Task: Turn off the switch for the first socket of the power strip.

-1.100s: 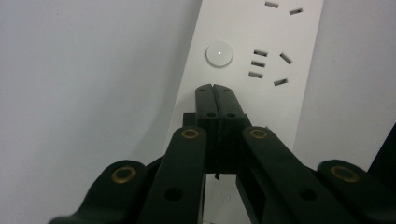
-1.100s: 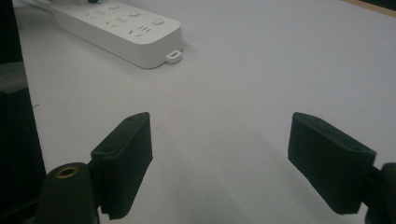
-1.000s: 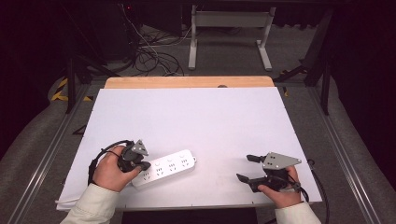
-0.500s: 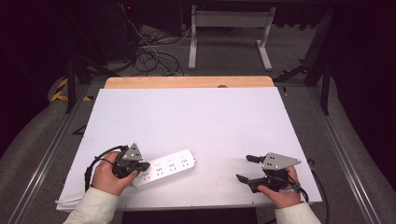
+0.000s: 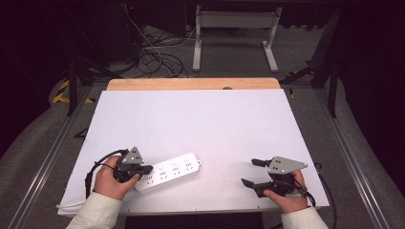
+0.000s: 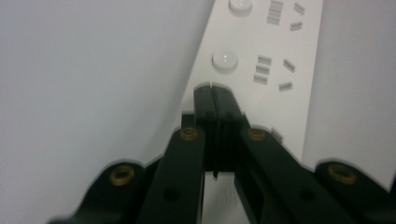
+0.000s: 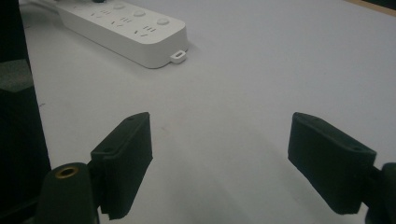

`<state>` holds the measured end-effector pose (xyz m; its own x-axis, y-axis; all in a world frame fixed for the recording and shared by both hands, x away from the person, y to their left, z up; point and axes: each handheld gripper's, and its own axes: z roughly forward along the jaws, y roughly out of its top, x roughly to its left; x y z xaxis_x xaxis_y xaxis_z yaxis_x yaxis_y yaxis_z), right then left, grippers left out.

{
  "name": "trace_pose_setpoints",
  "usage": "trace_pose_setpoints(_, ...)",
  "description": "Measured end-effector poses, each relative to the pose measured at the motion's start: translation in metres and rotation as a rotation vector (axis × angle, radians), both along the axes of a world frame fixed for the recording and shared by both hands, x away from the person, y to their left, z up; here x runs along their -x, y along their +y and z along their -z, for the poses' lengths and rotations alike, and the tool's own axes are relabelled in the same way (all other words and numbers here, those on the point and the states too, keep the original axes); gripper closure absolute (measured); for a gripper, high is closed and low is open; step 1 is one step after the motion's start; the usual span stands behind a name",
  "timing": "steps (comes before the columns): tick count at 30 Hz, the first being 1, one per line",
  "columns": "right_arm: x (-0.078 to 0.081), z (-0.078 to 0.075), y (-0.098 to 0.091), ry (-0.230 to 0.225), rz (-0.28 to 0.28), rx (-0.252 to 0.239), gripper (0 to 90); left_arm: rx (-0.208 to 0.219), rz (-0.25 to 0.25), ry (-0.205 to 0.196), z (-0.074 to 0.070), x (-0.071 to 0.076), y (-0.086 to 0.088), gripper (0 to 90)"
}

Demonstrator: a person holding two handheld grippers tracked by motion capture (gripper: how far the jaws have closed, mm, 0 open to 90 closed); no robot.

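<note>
The power strip, at the lower left of the high view, is plain white — its round buttons are white too, and its socket slots show as small grey bars. The table is white, with a light wood edge at the top. Both grippers — left gripper and right gripper — are black, each with a grey plate. The sleeves are cream.

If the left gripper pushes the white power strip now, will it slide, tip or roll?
The power strip looks rigid, flat and long, so it would probably slide, not roll or tip. The left gripper, shut, touches one end, so it may pivot on the smooth white table.
</note>
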<state>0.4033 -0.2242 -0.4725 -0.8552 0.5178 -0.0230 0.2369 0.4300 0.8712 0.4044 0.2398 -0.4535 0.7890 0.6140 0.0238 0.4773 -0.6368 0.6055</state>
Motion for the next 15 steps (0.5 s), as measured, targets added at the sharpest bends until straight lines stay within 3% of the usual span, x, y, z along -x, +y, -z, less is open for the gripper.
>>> trace_pose_setpoints(4, 0.000, 0.000, 0.000, 0.000, -0.001, -0.001, 22.4, 0.023, -0.009, 0.000, 0.002, 0.002, 0.002, 90.0)
trace_pose_setpoints(7, 0.000, 0.000, 0.001, 0.000, -0.005, 0.000, 22.4, 0.012, -0.015, -0.011, 0.000, 0.002, 0.002, 90.0)
trace_pose_setpoints(8, 0.000, 0.000, 0.000, -0.002, -0.002, 0.000, 22.4, 0.040, -0.019, -0.022, 0.000, 0.002, 0.002, 90.0)
trace_pose_setpoints(11, 0.000, 0.000, 0.000, -0.001, 0.002, -0.001, 22.4, 0.043, -0.012, -0.026, -0.002, 0.003, 0.001, 90.0)
trace_pose_setpoints(13, -0.001, 0.000, -0.001, -0.001, 0.002, 0.000, 22.4, 0.086, -0.003, -0.042, -0.007, 0.005, -0.001, 90.0)
trace_pose_setpoints(15, -0.002, 0.000, -0.001, 0.000, 0.003, -0.003, 22.4, 0.087, 0.001, -0.077, -0.015, 0.007, -0.003, 90.0)
